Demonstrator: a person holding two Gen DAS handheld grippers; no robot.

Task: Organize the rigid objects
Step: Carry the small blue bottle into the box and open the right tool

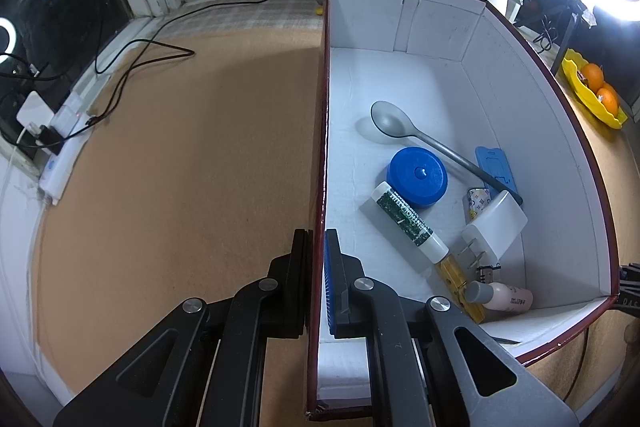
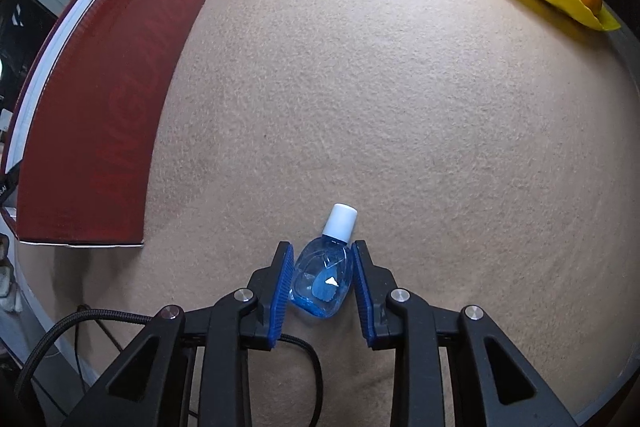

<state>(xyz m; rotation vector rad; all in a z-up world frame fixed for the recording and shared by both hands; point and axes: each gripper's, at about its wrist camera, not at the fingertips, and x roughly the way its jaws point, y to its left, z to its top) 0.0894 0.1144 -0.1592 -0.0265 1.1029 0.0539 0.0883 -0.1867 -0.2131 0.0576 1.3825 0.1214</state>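
A tan felt mat (image 2: 380, 87) covers the table. The right gripper (image 2: 322, 279) pinches a small blue bottle (image 2: 320, 277) lying between its pads, cap towards twelve o'clock; the smooth curved body could squirt free if lifted. The left gripper (image 1: 318, 267) clamps the red box (image 1: 540, 99) wall at ten o'clock.

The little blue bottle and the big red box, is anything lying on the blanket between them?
Nothing. In the right wrist view only bare tan blanket stretches from the blue bottle to the red box.
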